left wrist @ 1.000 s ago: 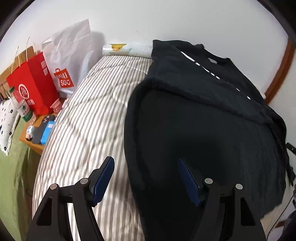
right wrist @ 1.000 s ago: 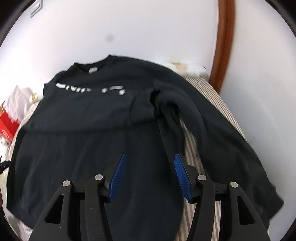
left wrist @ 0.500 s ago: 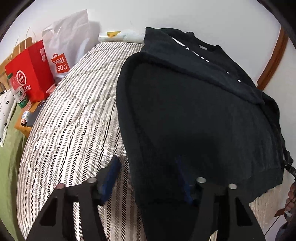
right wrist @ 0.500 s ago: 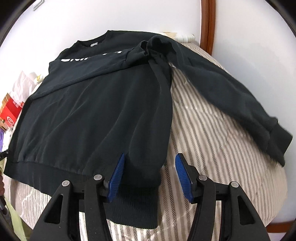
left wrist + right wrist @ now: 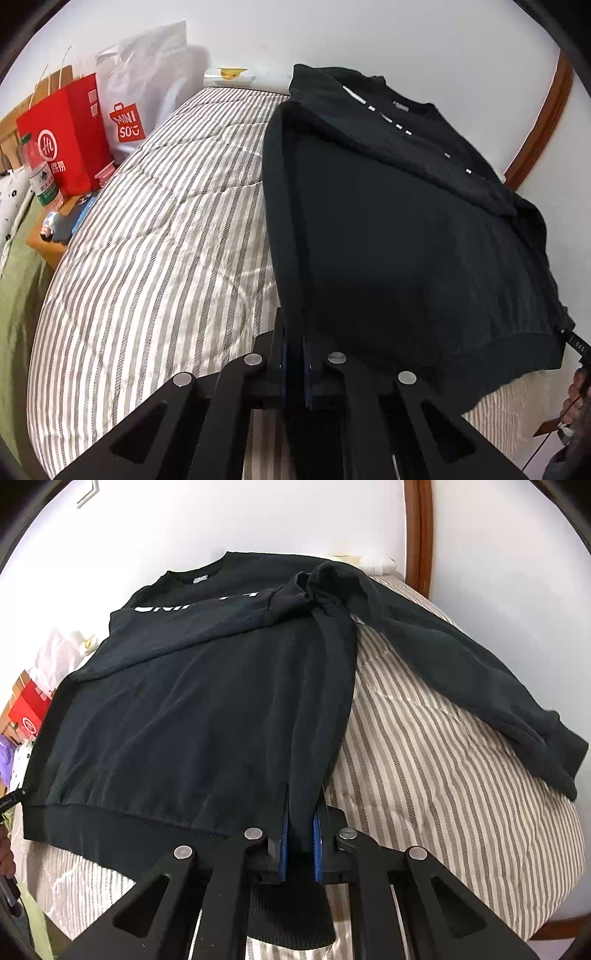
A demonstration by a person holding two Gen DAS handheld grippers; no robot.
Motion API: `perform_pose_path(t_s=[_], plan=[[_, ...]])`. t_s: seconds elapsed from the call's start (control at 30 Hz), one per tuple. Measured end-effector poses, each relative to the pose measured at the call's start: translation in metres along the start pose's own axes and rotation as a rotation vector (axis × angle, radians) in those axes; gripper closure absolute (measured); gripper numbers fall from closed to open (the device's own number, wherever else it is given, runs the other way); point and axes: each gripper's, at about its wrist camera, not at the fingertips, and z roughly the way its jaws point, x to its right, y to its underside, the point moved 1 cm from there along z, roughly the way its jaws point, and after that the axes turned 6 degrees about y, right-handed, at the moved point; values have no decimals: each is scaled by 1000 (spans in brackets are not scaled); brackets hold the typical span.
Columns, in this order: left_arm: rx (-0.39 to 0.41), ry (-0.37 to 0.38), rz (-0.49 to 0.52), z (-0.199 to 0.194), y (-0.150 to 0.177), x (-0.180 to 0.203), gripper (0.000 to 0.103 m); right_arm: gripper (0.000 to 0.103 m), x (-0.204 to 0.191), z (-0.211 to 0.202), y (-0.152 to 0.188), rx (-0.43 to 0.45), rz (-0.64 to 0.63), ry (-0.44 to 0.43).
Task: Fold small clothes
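Both grippers now closed: left gripper (image 5: 294, 363) and right gripper (image 5: 300, 840) fingers clamp the hem corners of the black sweatshirt (image 5: 207, 709) on the bed (image 5: 443, 775); fold can start.

Left gripper (image 5: 293, 363) low, jaws pinched together on dark cloth. Right gripper (image 5: 300, 843) likewise low, jaws clamped on the same cloth, both pointing forward.
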Motion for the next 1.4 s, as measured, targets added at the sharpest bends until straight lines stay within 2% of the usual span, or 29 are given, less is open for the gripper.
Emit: perform_pose_path(t_s=[0.13,0.4,0.5,0.67,0.8,0.87,0.9,0.97,1.0,1.2,1.4], plan=[[13,-10,14,-20,13,0,97,93,2,-15,7,4,6,-25],[24,-23,8,-66,60,-13,97,94,-2,-45,32,4,-82,-53],[18,-20,3,-76,78,-17,97,94,-1,-52,40,-2,-105,-65],[10,-8,-6,-80,86,-18,96,93,-2,-58,46,-1,-128,-53],[0,-39,-23,-84,81,-19,89,85,3,-51,38,-32,-86,-67],[18,-94,-18,-89,77,-19,73,82,4,-53,37,-25,-83,-66],[33,-107,-18,-93,75,-20,69,82,6,-55,33,-7,-86,-48],[57,-100,-26,-99,67,-21,53,80,8,-62,33,19,-91,-26],[68,-103,-28,-102,61,-21,51,80,10,-64,33,27,-90,-23],[104,-102,9,-96,24,-7,50,78,14,-69,6,67,-54,-26],[91,-109,27,-63,-11,-3,50,77,7,-55,-18,67,-53,-27]])
